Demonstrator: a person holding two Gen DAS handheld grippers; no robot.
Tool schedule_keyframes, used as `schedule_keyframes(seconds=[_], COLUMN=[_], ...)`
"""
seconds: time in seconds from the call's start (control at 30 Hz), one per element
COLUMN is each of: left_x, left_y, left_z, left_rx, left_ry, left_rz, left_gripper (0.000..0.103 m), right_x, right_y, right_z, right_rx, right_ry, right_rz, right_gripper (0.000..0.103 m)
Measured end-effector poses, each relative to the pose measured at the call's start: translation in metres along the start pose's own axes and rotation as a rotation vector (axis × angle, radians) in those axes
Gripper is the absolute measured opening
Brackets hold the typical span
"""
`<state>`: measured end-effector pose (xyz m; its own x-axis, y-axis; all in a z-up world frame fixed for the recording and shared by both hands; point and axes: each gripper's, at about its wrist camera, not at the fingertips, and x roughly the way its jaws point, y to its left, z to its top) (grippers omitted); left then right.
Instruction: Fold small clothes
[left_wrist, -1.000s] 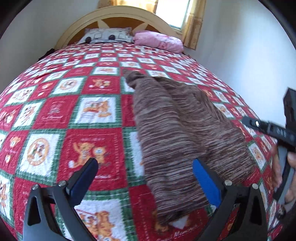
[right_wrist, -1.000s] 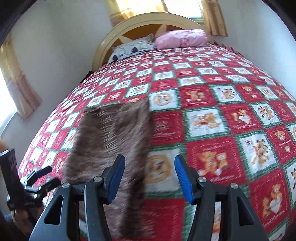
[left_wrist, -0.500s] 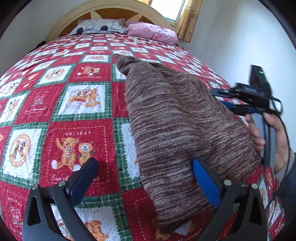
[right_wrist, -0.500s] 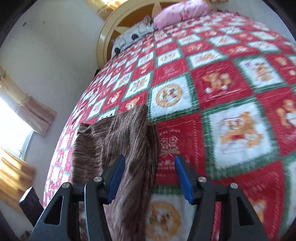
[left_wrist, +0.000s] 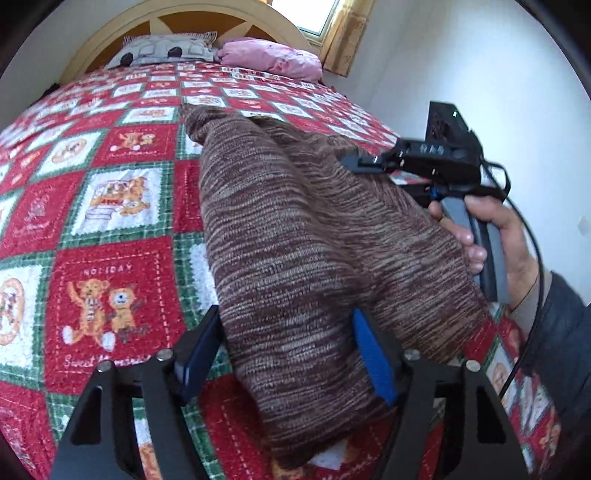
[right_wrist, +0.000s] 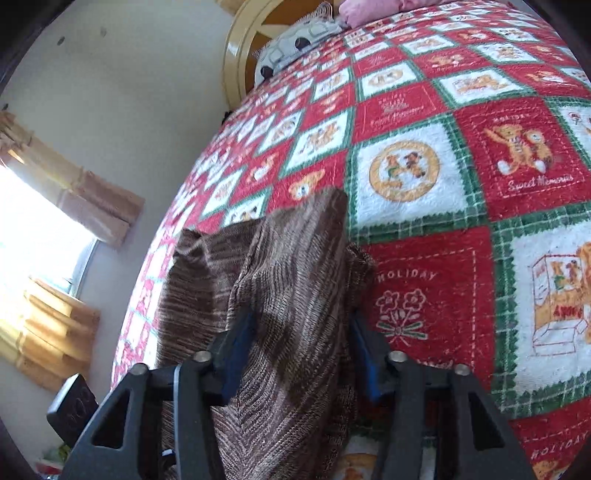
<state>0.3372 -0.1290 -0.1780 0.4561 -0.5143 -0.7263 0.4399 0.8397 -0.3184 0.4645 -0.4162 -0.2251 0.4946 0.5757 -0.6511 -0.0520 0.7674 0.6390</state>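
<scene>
Brown knitted garment (left_wrist: 295, 229) is gripped for folding on the quilt (left_wrist: 110, 206)

Its near-edge end is straddled by the closing left gripper (left_wrist: 288, 354); the far end by the closing right gripper (right_wrist: 299, 343); firm contact cannot be confirmed.
</scene>
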Motion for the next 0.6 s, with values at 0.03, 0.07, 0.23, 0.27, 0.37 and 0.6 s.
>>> schedule_keyframes(seconds=[0.03, 0.07, 0.23, 0.27, 0.37, 0.6], left_x=[0.0, -0.001, -0.013, -0.016, -0.03, -0.074], left_y=[0.002, 0.003, 0.011, 0.011, 0.01, 0.008], left_z=[0.001, 0.001, -0.001, -0.002, -0.004, -0.015], left_rx=[-0.004, -0.008, -0.038, -0.037, -0.041, 0.024], left_ry=[0.0, -0.003, -0.036, -0.044, -0.074, -0.12], left_rz=[-0.011, -0.019, -0.06, -0.059, -0.065, -0.016], left_gripper=[0.063, 0.058, 0.024, 0.023, 0.022, 0.021], right_x=[0.001, 0.002, -0.004, -0.007, -0.017, -0.022], right_y=[0.0, 0.001, 0.021, 0.025, 0.042, 0.096], right_z=[0.0, 0.0, -0.008, -0.01, -0.015, -0.03], right_rx=[0.014, 0.019, -0.02, -0.025, -0.04, -0.09], right_ry=[0.01, 0.011, -0.039, -0.053, -0.09, -0.103], right_rz=[0.023, 0.033, -0.006, -0.007, 0.004, 0.034], right_gripper=[0.032, 0.028, 0.023, 0.023, 0.023, 0.022])
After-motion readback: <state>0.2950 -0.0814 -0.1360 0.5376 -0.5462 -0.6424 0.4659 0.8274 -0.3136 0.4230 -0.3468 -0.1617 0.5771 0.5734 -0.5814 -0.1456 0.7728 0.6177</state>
